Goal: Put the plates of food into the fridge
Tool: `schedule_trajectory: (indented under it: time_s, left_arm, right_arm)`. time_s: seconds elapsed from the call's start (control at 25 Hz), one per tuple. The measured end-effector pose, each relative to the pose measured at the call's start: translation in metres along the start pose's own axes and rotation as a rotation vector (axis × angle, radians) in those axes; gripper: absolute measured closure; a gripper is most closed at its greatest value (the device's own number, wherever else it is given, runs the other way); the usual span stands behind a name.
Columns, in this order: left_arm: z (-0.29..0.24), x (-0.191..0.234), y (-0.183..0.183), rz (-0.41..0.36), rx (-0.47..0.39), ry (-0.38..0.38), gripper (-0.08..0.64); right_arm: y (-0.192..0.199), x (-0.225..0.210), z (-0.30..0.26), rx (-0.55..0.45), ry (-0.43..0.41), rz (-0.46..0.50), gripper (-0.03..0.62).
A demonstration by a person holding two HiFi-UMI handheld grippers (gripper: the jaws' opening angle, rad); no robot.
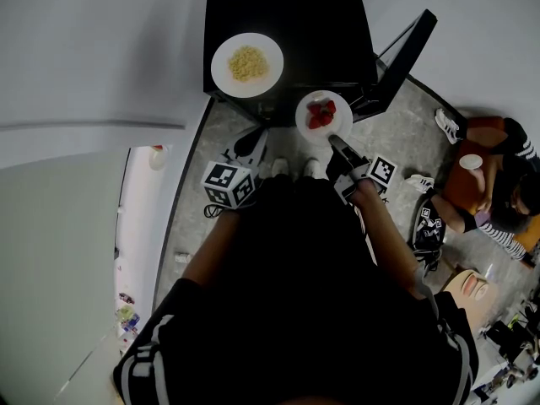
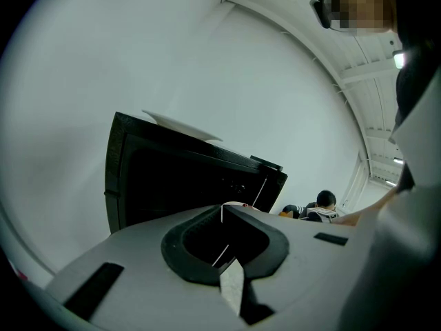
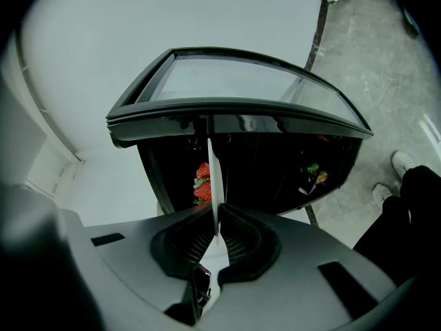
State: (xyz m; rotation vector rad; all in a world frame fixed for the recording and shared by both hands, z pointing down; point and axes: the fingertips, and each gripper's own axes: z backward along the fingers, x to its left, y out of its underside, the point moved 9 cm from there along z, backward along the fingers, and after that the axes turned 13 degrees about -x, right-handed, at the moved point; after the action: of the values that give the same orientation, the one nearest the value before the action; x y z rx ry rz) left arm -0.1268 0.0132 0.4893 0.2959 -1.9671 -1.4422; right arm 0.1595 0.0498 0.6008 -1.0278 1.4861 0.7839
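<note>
A black mini fridge (image 1: 287, 24) stands against the wall, its glass door (image 1: 407, 56) swung open to the right. On top of it rests a white plate of yellow food (image 1: 246, 64). My right gripper (image 1: 337, 144) is shut on the rim of a white plate of strawberries (image 1: 323, 115), held level just in front of the fridge. In the right gripper view the plate (image 3: 213, 174) shows edge on between the pads, strawberries (image 3: 202, 183) to its left, the dark inside of the fridge (image 3: 275, 171) behind. My left gripper (image 1: 243, 152) is shut and holds nothing. From the left gripper view the fridge (image 2: 179, 185) is in sight.
A person (image 1: 498, 184) sits on the speckled floor at the right, with a cup (image 1: 471, 161) and shoes (image 1: 447, 125) close by. Small items (image 3: 313, 174) lie inside the fridge. A white wall runs along the left.
</note>
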Motion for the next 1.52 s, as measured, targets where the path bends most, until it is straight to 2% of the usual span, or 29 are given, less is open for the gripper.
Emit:
schedule_trajectory:
  time_s: [0.4,0.92,1.52]
  left_arm:
    - [-0.004,0.005,-0.002,-0.005,0.005,-0.008,0.537]
    - [-0.006,0.008,-0.003,-0.001,0.006,-0.021,0.537]
    - [-0.007,0.010,0.000,0.007,0.018,-0.022,0.537]
  right_arm:
    - [-0.003,-0.010,-0.020,-0.011,0.022,-0.007,0.555]
    - [-0.003,-0.016,-0.041,-0.073,0.042,-0.056,0.555]
    - [-0.008,-0.015,-0.062,-0.106,0.033,-0.029,0.555]
